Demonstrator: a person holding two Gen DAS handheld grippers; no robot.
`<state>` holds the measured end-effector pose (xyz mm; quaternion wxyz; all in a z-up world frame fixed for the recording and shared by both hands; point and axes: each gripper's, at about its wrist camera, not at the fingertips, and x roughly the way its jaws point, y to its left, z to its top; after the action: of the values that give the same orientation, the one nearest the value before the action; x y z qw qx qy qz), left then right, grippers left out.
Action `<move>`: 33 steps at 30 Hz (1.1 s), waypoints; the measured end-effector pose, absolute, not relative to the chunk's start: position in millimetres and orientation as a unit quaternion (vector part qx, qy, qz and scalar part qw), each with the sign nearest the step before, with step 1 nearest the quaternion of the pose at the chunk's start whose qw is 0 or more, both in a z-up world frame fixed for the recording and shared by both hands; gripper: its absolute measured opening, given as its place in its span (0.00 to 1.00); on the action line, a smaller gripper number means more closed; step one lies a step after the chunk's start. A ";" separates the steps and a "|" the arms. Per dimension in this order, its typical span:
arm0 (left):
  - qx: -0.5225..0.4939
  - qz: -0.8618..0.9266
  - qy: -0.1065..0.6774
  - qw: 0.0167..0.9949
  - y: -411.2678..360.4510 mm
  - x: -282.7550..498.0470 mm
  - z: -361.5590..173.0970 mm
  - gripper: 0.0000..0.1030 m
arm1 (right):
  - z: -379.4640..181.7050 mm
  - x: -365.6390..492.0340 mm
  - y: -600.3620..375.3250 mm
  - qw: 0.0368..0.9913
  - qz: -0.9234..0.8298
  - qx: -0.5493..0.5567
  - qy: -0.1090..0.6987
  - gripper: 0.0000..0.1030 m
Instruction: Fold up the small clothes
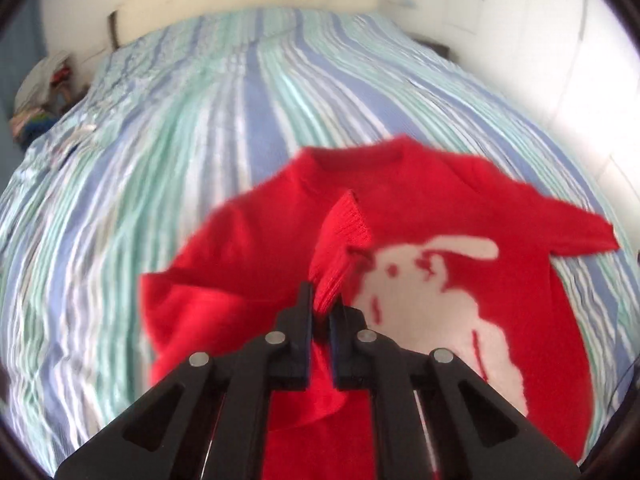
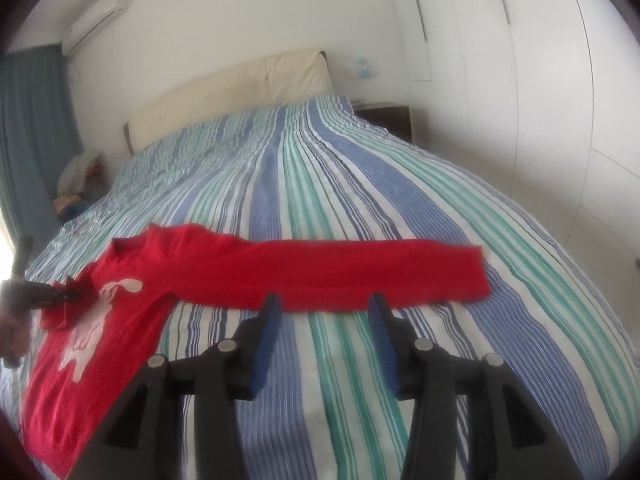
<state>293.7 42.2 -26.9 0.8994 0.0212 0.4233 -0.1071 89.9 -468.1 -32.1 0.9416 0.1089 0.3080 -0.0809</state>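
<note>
- Bedroom: white walls, cream headboard (image 2: 236, 92) at the far edge of the bed (image 2: 360, 200), wall air conditioner (image 2: 94, 20), teal curtain (image 2: 28, 140), dark nightstand (image 2: 386, 118) off the far right corner. Clutter heaped by the far left corner; too blurred to identify.
- Bed carries a striped cover, blue, green and white, fairly smooth.
- Red sweater (image 2: 132, 280) with a white rabbit motif (image 1: 432, 292) lies front-up toward the near left part of the bed, neck pointing to the headboard.
- Left hand-held gripper (image 1: 322, 308) clenched on the ribbed cuff (image 1: 344, 236) of one sleeve, holding it raised over the chest.
- Right hand-held gripper (image 2: 324, 312) released, jaws wide apart, nothing between them, hovering just short of the other sleeve (image 2: 360, 272), which lies stretched straight out toward the right edge.
- Progress, by judgement: early. First sleeve partway folded in; second sleeve untouched; body not yet folded.
</note>
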 end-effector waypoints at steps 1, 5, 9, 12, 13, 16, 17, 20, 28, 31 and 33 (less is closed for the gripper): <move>-0.022 -0.070 0.412 0.908 78.8 291.1 -14.3 0.05 | -31.5 89.2 -467.3 0.943 -0.081 0.105 0.307 0.43; -0.106 0.101 0.373 0.916 209.3 264.0 3.7 0.05 | -31.6 90.0 -463.9 0.944 -0.075 0.097 0.307 0.43; -0.129 0.238 0.375 0.887 290.7 231.0 -22.4 0.04 | -33.7 95.6 -453.9 0.943 -0.061 0.084 0.316 0.43; -0.163 0.281 0.407 0.854 322.9 211.8 -58.1 0.04 | -37.8 98.8 -445.0 0.942 -0.054 0.071 0.324 0.43; -0.175 0.288 0.416 0.845 328.4 205.7 -68.4 0.04 | -38.9 99.3 -442.5 0.942 -0.053 0.066 0.325 0.43; -0.208 0.292 0.439 0.824 336.5 187.7 -92.6 0.04 | -41.2 99.3 -437.4 0.942 -0.056 0.053 0.328 0.43; -0.209 0.293 0.444 0.821 334.3 185.1 -98.5 0.04 | -42.4 99.7 -437.4 0.941 -0.058 0.052 0.330 0.43; -0.206 0.294 0.451 0.817 331.0 177.8 -108.8 0.04 | -45.5 100.6 -439.9 0.938 -0.063 0.055 0.335 0.43; -0.205 0.283 0.472 0.809 341.4 175.9 -119.8 0.12 | -49.4 102.0 -440.8 0.935 -0.069 0.052 0.344 0.43; -0.204 0.298 0.475 0.803 345.5 167.4 -113.5 0.32 | -48.8 99.9 -442.5 0.935 -0.074 0.052 0.343 0.43; -0.206 0.311 0.476 0.796 348.0 158.7 -107.7 0.43 | -49.0 98.8 -444.4 0.935 -0.080 0.052 0.343 0.44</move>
<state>158.8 348.0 -107.7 0.7965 -0.2060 0.4757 0.3113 98.8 -444.4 -49.0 0.9346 0.0520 0.3428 -0.0796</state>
